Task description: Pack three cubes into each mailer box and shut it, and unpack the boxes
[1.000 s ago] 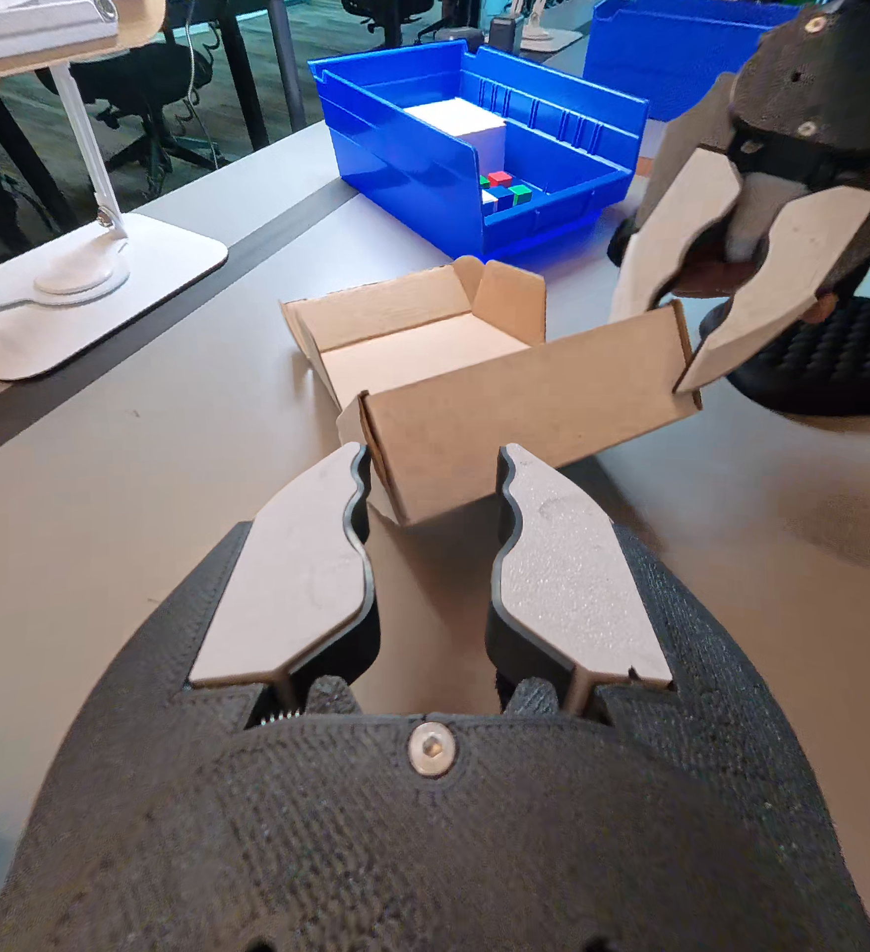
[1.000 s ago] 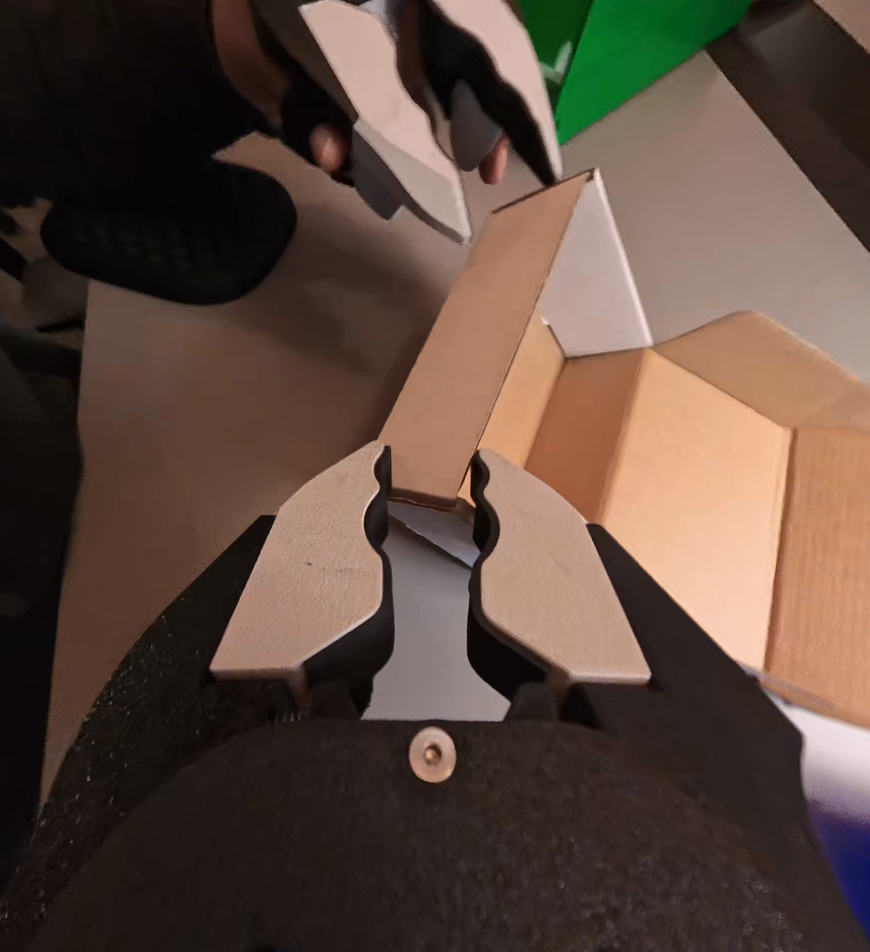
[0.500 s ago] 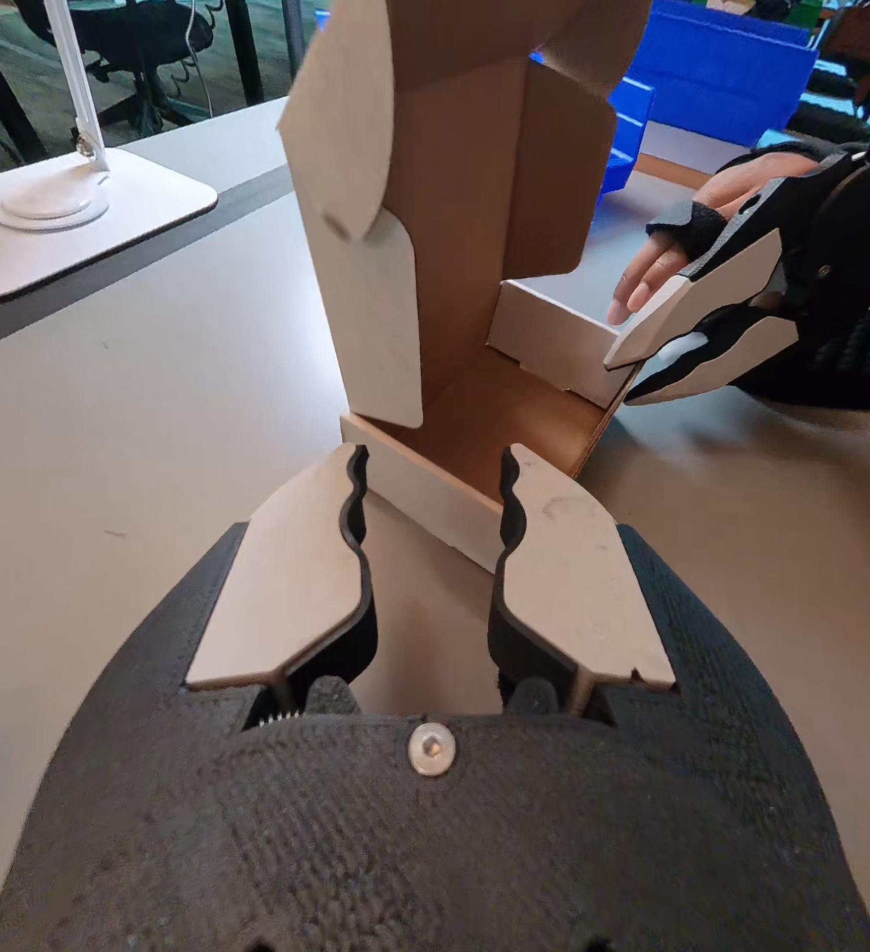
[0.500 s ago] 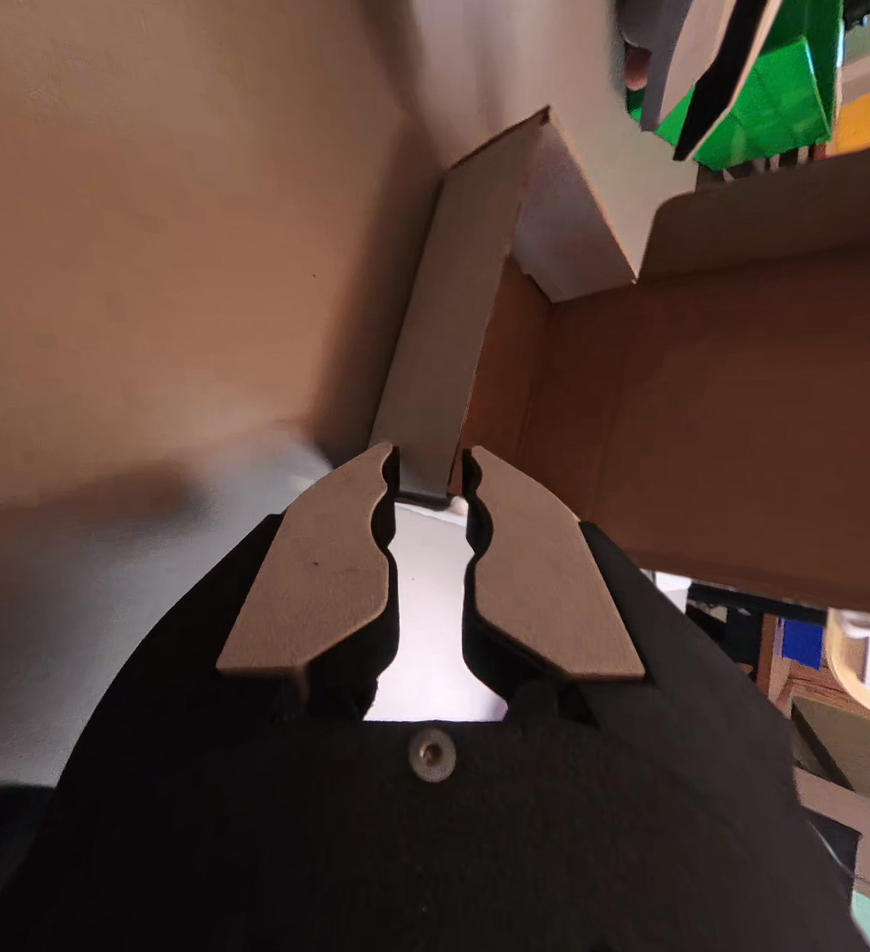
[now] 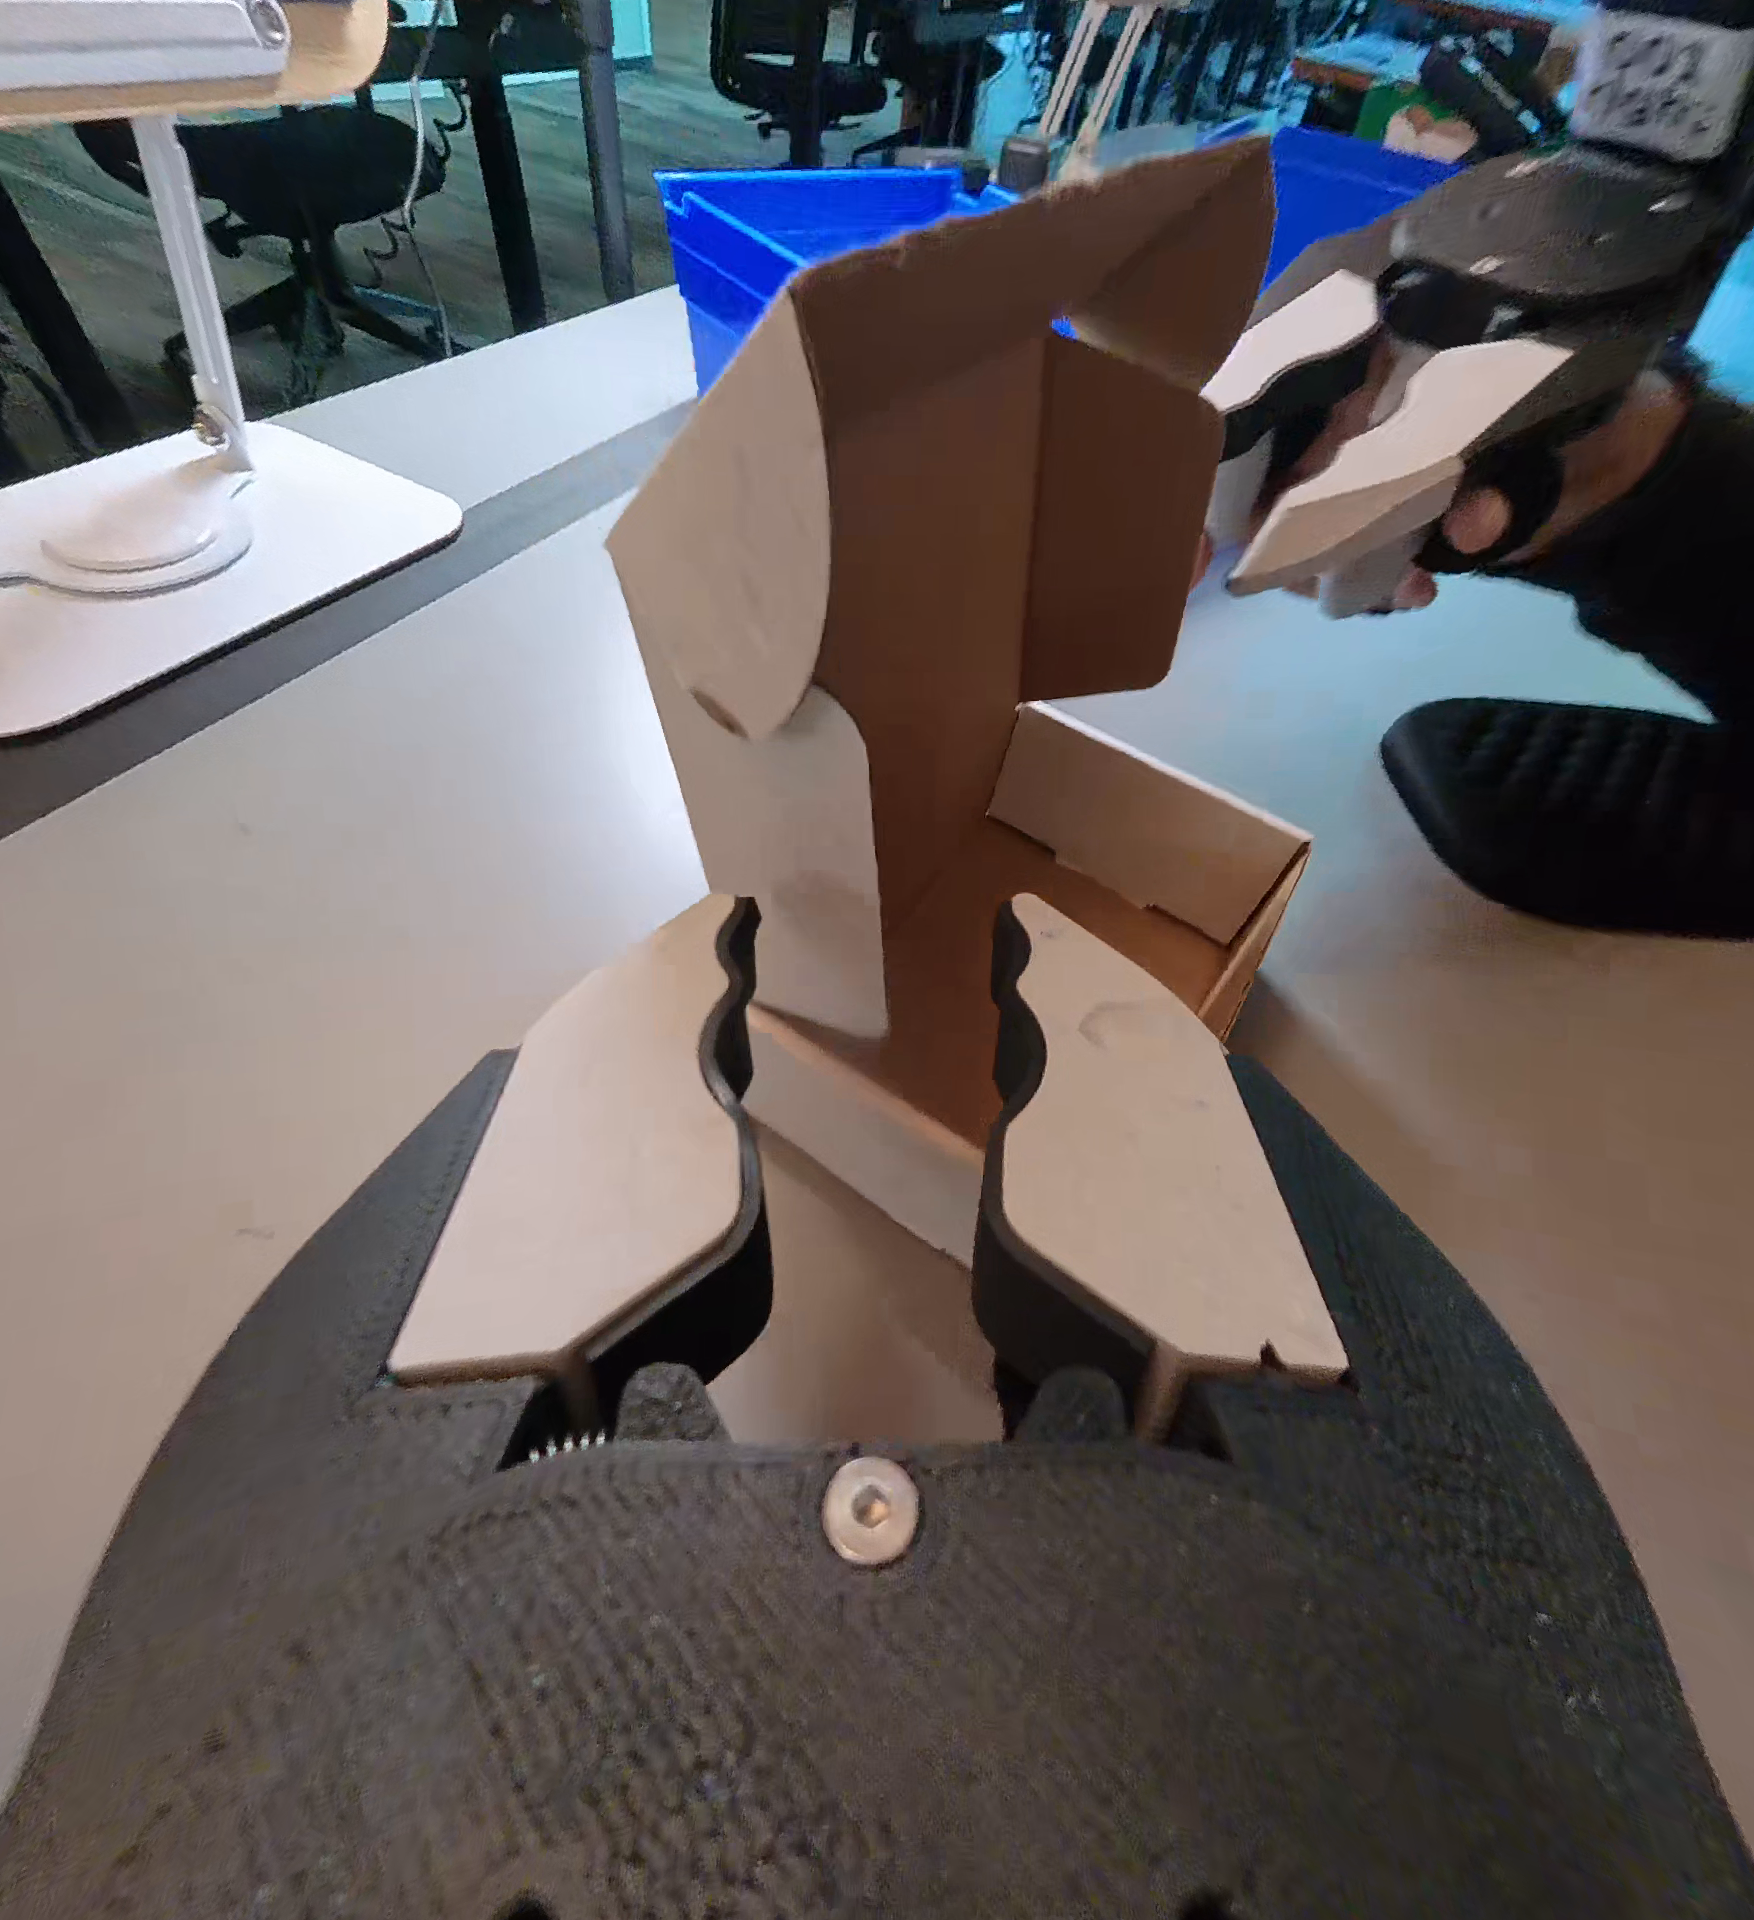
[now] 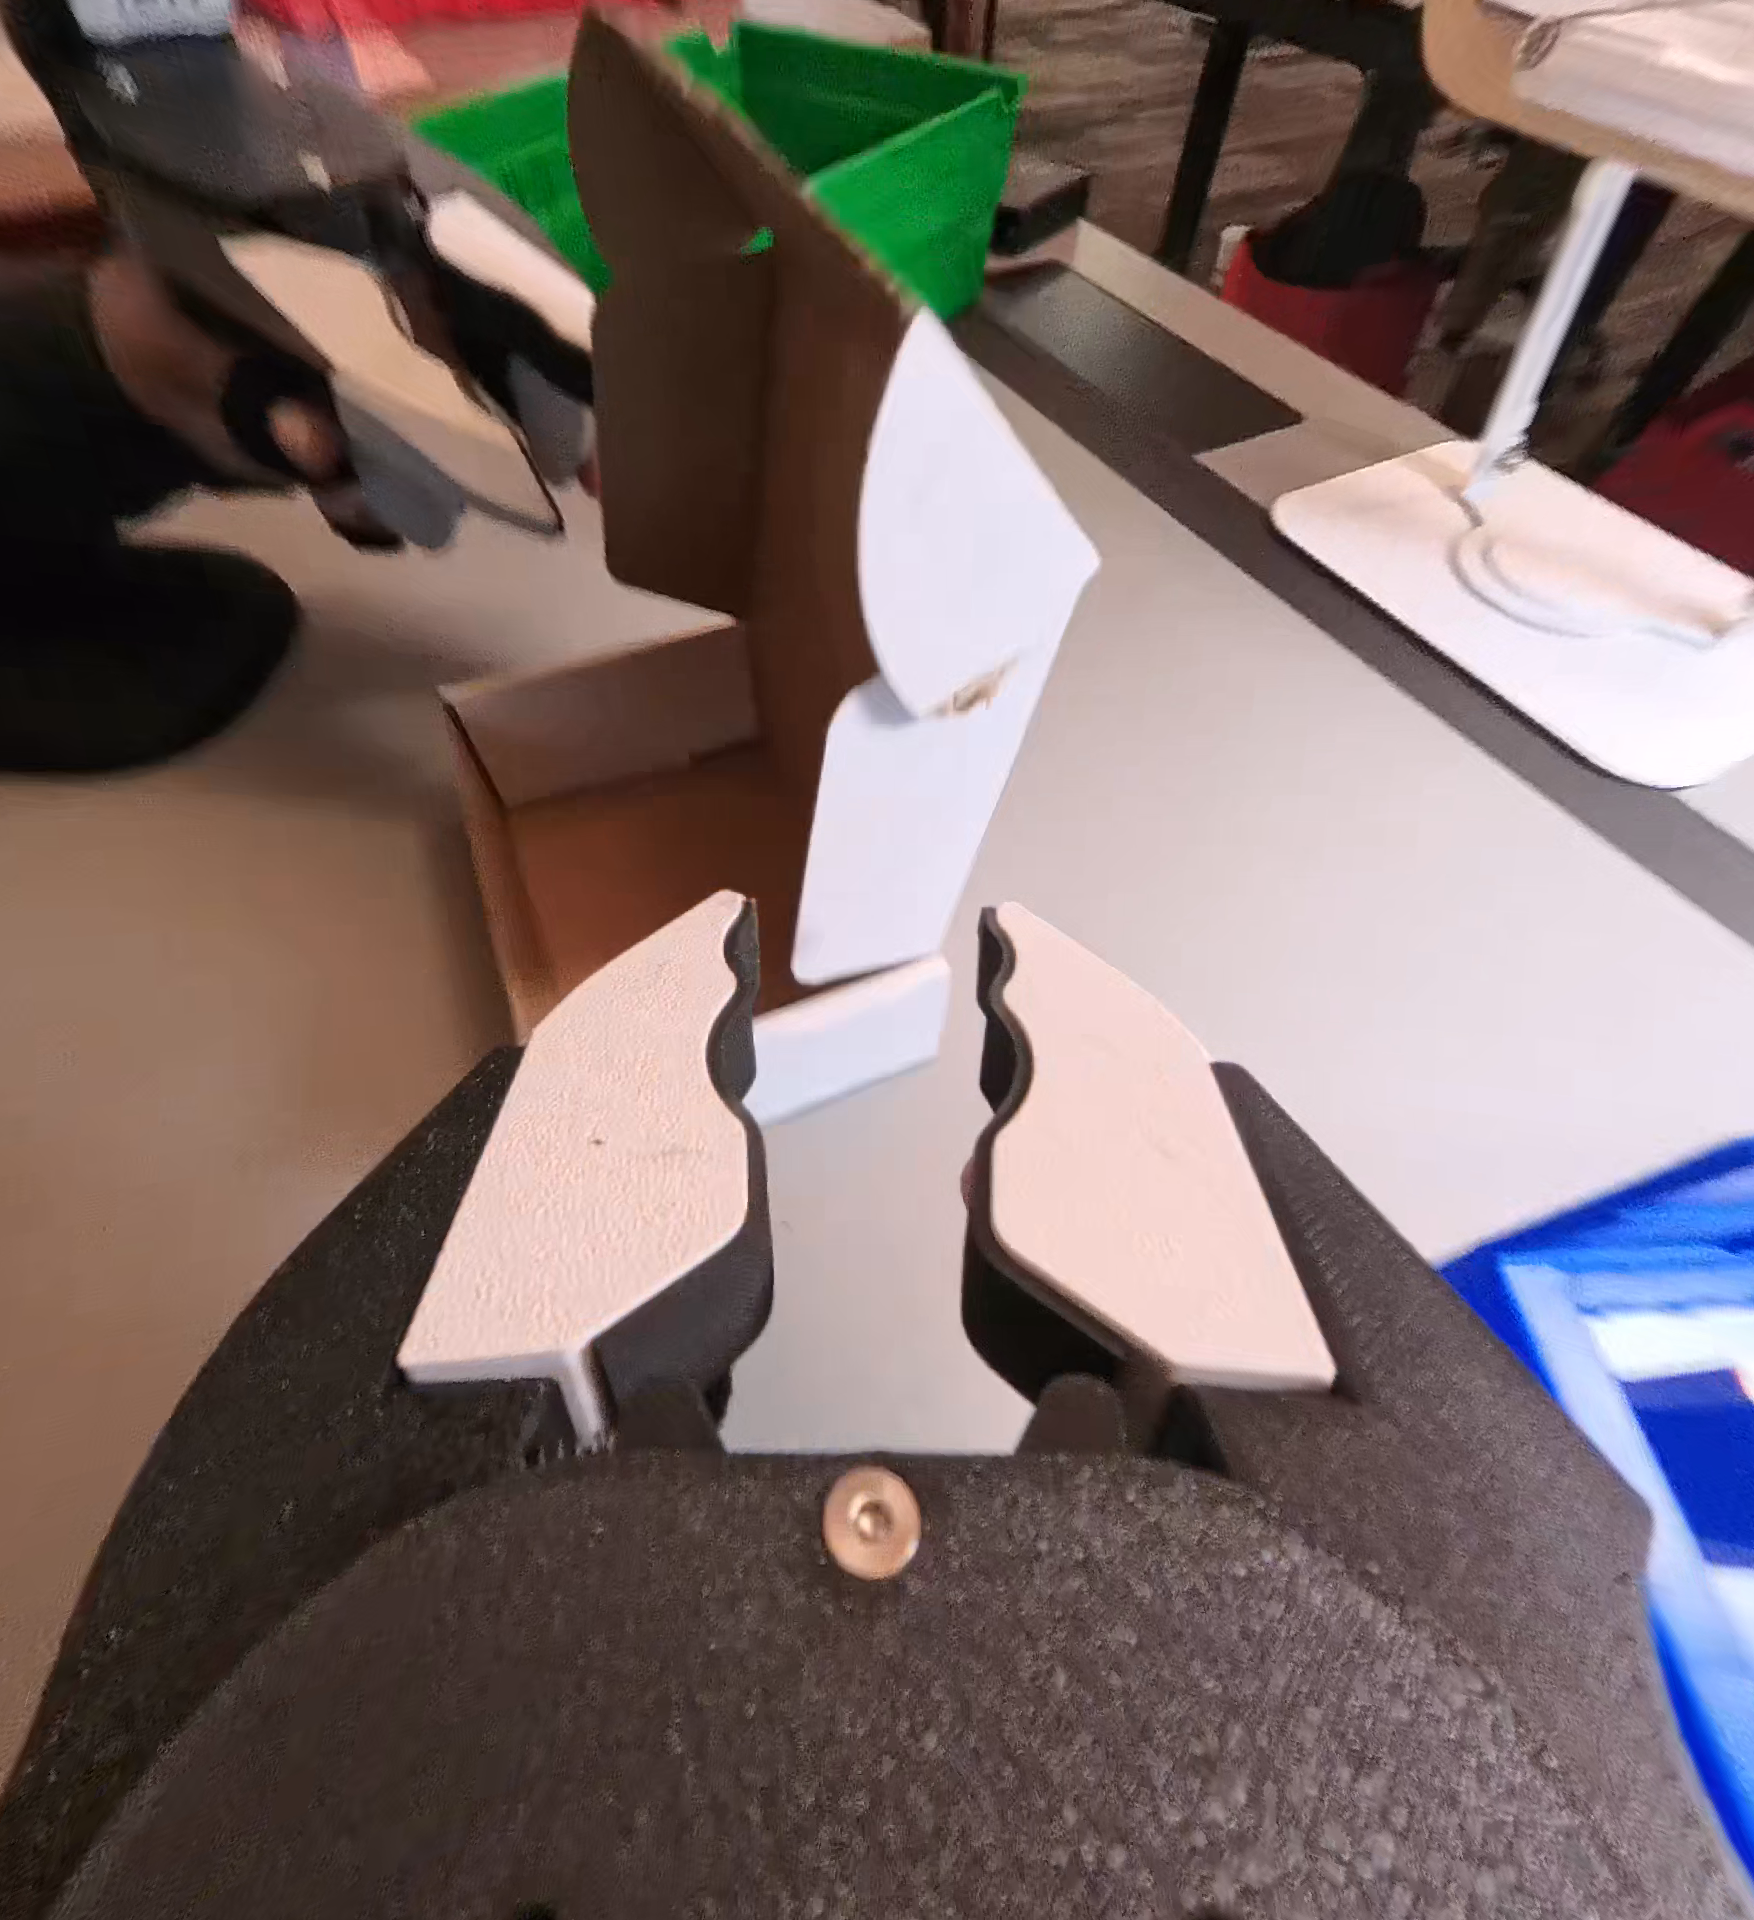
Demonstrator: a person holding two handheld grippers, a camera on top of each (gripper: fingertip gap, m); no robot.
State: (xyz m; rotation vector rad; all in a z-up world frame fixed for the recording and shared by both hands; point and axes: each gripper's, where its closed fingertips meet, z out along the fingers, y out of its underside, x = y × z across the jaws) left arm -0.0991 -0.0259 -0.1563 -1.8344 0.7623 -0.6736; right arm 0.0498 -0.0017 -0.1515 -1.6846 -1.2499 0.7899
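One mailer box [image 5: 935,582], two claws [image 5: 868,997]

Both grippers' jaws apparently apart, empty.

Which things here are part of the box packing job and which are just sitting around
In the job:
mailer box, open, lid upright
left gripper, open
right gripper, open
blue bin behind the box, probably

Just lying about:
white stand on the table
green bin
office chairs in the background
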